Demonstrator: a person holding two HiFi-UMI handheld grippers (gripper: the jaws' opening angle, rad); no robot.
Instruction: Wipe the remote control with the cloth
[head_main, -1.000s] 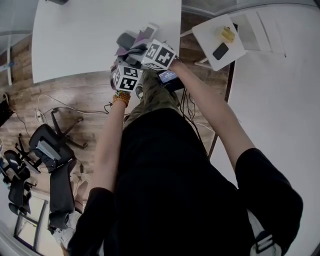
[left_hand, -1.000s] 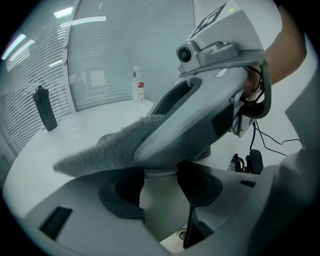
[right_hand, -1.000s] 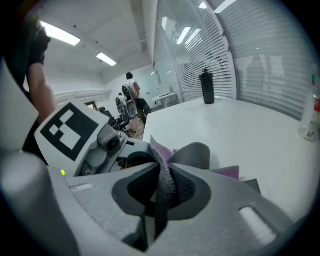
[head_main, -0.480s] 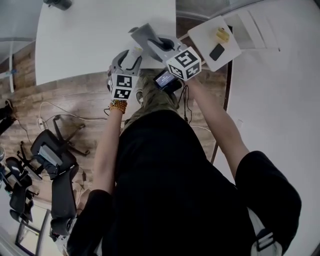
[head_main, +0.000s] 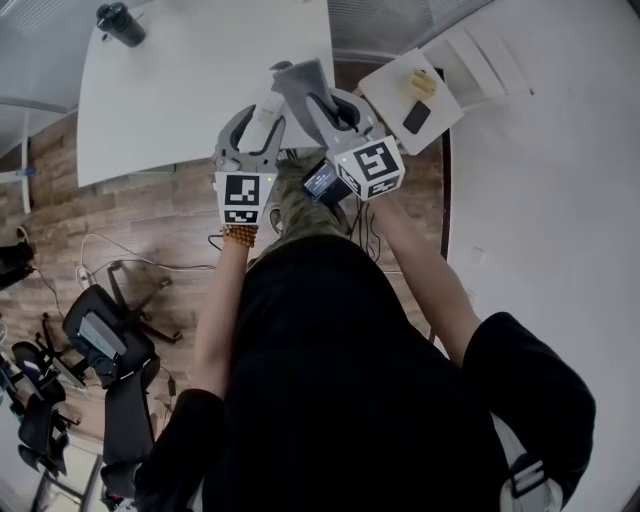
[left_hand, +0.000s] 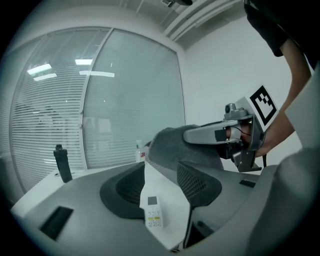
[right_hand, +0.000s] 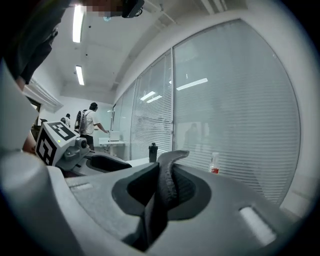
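A white remote control is gripped by my left gripper, whose jaws are closing on it. In the left gripper view the remote control lies lengthwise between the pads of the left gripper, buttons facing up. My right gripper is shut on a grey cloth, which stands up between its jaws. The cloth hangs just beyond the remote's far end, beside the right gripper. From the right gripper, the cloth curls upward. Both grippers are held high and near level.
A white table with a black bottle lies ahead. At the right is a small white side table with a yellow thing and a black phone. Office chairs and cables sit on the wooden floor. People stand far off.
Both grippers have risen and tipped from pointing down to nearly level. The right one with the cloth has drawn off the remote and to the right.
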